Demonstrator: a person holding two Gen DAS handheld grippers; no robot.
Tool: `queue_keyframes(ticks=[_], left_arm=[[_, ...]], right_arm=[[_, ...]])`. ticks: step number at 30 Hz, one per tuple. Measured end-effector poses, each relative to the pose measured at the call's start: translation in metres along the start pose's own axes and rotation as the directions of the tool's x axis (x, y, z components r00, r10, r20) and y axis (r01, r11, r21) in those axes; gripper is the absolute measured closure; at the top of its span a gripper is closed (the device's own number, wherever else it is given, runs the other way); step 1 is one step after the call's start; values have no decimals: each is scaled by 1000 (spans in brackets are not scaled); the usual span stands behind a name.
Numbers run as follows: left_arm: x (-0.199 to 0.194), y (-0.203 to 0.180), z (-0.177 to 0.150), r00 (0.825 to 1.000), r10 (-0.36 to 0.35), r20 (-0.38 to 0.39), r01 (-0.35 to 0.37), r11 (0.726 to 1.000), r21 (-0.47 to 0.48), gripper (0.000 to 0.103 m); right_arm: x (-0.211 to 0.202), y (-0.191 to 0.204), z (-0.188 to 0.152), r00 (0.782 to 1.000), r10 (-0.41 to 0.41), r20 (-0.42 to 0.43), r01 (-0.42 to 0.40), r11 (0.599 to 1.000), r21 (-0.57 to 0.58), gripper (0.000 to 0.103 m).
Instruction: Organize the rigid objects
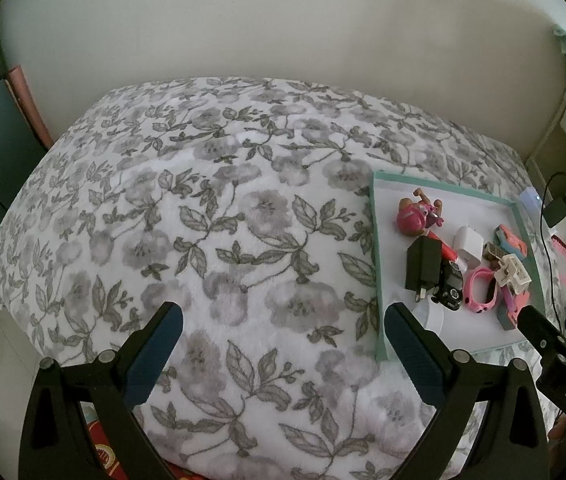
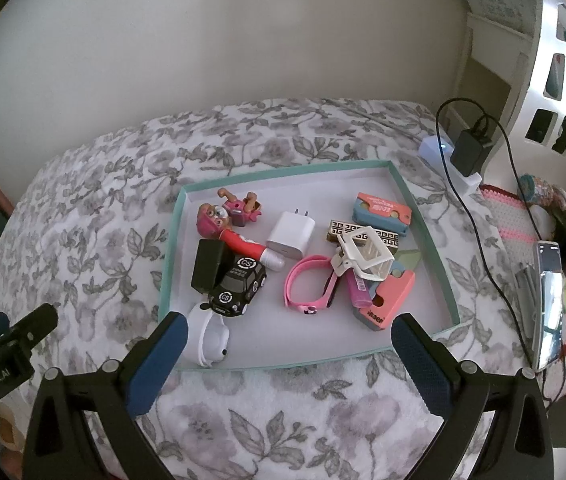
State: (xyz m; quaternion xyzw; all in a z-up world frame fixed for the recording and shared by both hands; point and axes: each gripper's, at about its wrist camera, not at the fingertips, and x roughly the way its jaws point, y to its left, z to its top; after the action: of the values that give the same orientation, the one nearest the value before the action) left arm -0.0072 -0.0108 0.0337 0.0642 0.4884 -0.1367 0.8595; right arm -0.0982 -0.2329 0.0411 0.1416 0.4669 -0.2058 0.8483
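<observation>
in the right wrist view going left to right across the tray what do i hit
black charger → black toy car → white charger → pink wristband → white clip → salmon block

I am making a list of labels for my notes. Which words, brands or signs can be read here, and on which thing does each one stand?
"GenRobot.AI": left gripper body.
"DAS": right gripper body.
"CS": roof and bonnet of the black toy car.
Print on the orange-blue box, pink eraser: not readable.
</observation>
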Motion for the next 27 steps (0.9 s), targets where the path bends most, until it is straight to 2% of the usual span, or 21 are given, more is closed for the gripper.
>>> queue_keyframes(ticks=[27], left_arm=[[0,3,2,1000,6,-5,-6,1000,-14,2]], right_arm=[[1,-1,0,1000,-1,-1,1,1000,0,0]])
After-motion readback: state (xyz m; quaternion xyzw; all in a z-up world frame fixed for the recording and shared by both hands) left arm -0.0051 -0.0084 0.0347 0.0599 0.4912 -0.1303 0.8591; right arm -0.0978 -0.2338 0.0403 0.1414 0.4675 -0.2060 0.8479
